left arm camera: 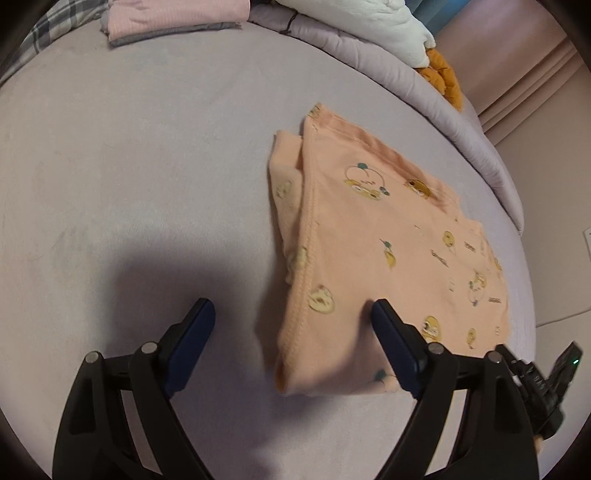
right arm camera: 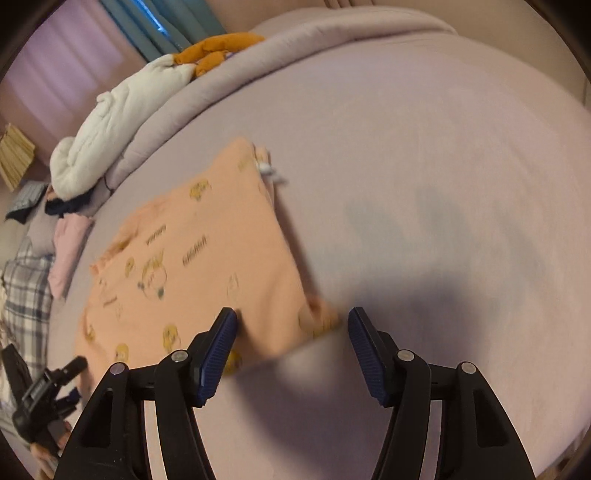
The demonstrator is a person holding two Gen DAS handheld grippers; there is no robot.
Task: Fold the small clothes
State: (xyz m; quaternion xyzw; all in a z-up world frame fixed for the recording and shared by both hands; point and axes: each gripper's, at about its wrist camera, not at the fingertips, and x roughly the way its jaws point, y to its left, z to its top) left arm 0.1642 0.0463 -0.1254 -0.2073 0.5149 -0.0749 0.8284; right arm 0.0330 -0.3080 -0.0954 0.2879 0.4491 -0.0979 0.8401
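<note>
A small peach garment with yellow cartoon prints (left arm camera: 376, 243) lies folded flat on the lilac bed sheet (left arm camera: 147, 155). My left gripper (left arm camera: 293, 310) is open and empty, low over the garment's near left corner, its right finger above the cloth. In the right wrist view the same garment (right arm camera: 199, 258) lies to the left of centre. My right gripper (right arm camera: 291, 321) is open and empty, its jaws straddling the garment's near right corner. The other hand's gripper shows at the lower right of the left wrist view (left arm camera: 546, 384) and at the lower left of the right wrist view (right arm camera: 40, 391).
A folded pink and grey stack (left arm camera: 173, 18) sits at the far end of the bed. A rolled lilac duvet (left arm camera: 388, 70) with a white garment (left arm camera: 369, 26) and an orange one (left arm camera: 443, 77) lines the far edge. Plaid cloth (right arm camera: 26, 295) lies at the left.
</note>
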